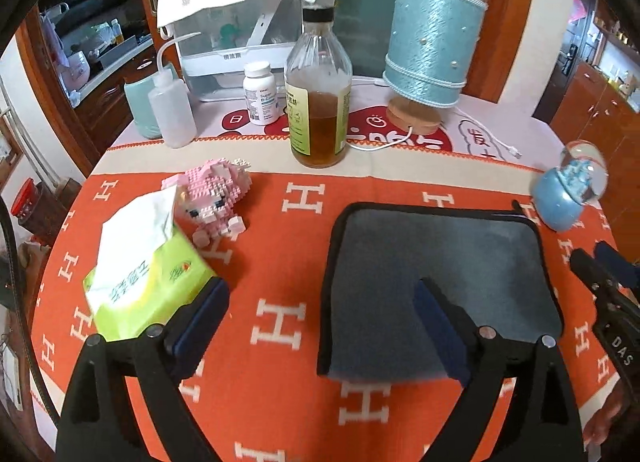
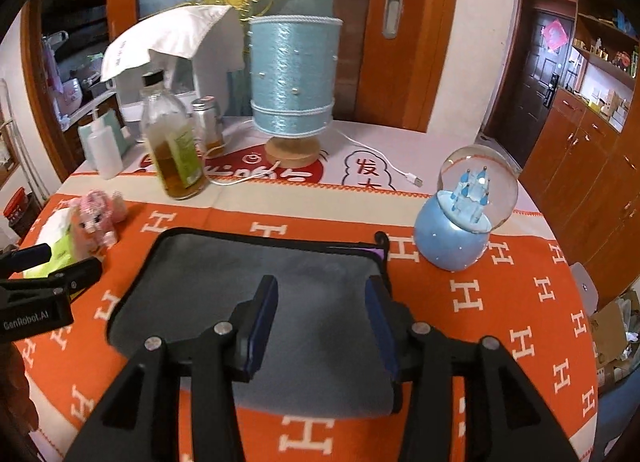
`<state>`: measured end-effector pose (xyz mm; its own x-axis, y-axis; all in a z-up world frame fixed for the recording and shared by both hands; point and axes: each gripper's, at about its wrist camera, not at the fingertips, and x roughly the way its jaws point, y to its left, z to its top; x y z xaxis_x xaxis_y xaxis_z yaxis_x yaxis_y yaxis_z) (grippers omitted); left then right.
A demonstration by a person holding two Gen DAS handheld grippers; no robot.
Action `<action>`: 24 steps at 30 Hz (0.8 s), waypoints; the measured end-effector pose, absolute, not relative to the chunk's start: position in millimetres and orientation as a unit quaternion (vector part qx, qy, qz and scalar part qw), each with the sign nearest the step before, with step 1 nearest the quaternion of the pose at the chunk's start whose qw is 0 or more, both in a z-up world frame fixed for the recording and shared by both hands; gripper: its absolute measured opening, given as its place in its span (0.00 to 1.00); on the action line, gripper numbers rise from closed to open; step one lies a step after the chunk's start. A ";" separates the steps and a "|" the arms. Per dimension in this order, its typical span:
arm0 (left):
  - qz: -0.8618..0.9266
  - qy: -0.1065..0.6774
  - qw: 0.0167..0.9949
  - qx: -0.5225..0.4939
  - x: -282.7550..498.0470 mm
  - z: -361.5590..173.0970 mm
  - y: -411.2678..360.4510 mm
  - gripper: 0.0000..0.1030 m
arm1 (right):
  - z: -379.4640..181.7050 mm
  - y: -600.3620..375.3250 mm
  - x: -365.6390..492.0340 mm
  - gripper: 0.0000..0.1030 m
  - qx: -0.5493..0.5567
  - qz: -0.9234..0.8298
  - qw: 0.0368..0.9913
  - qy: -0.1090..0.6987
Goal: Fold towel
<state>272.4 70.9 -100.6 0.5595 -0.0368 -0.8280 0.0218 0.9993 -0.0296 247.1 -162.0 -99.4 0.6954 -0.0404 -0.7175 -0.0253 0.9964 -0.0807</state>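
A grey towel (image 1: 444, 262) with a black border lies flat on the orange tablecloth, folded with its folded edge toward me; it also shows in the right wrist view (image 2: 224, 282). My left gripper (image 1: 320, 314) is open and empty, above the towel's left edge, its right finger over the towel. My right gripper (image 2: 320, 318) is open and empty, hovering over the towel's near right part. The right gripper shows at the left wrist view's right edge (image 1: 600, 262), and the left gripper at the right wrist view's left edge (image 2: 52, 262).
A green tissue pack (image 1: 152, 282) and pink brick pig (image 1: 216, 198) lie left of the towel. A snow globe (image 2: 464, 214) stands at its far right corner. An oil bottle (image 1: 318, 102), blue lamp (image 1: 432, 50), white bottles and a cable stand behind.
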 end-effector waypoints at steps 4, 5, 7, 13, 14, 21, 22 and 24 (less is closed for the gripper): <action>-0.041 0.463 0.885 -0.010 250.4 -91.7 70.4 0.90 | -91.7 -149.4 231.5 0.49 -0.043 0.007 0.921 0.387; -0.046 0.459 0.887 -0.007 243.8 -88.7 69.5 0.90 | -89.9 -146.0 227.0 0.50 -0.043 0.009 0.922 0.385; -0.056 0.450 0.891 -0.002 232.2 -83.1 68.4 0.90 | -87.4 -140.5 219.3 0.52 -0.043 0.014 0.923 0.382; -0.076 0.436 0.896 0.007 207.4 -68.8 63.2 0.90 | -80.9 -133.7 193.2 0.52 -0.032 0.016 0.926 0.376; -0.081 0.436 0.896 0.010 203.2 -65.3 60.9 0.90 | -79.6 -135.4 187.7 0.52 -0.025 0.014 0.927 0.375; -0.087 0.409 0.908 0.013 170.3 -39.8 49.3 0.90 | -70.0 -155.2 149.6 0.52 0.009 -0.002 0.926 0.377; -0.088 0.407 0.909 0.011 165.2 -36.6 48.2 0.90 | -68.5 -157.6 145.2 0.52 0.011 -0.003 0.925 0.380; -0.091 0.405 0.910 0.005 152.5 -28.6 46.4 0.90 | -63.9 -161.9 134.6 0.52 0.016 -0.006 0.923 0.383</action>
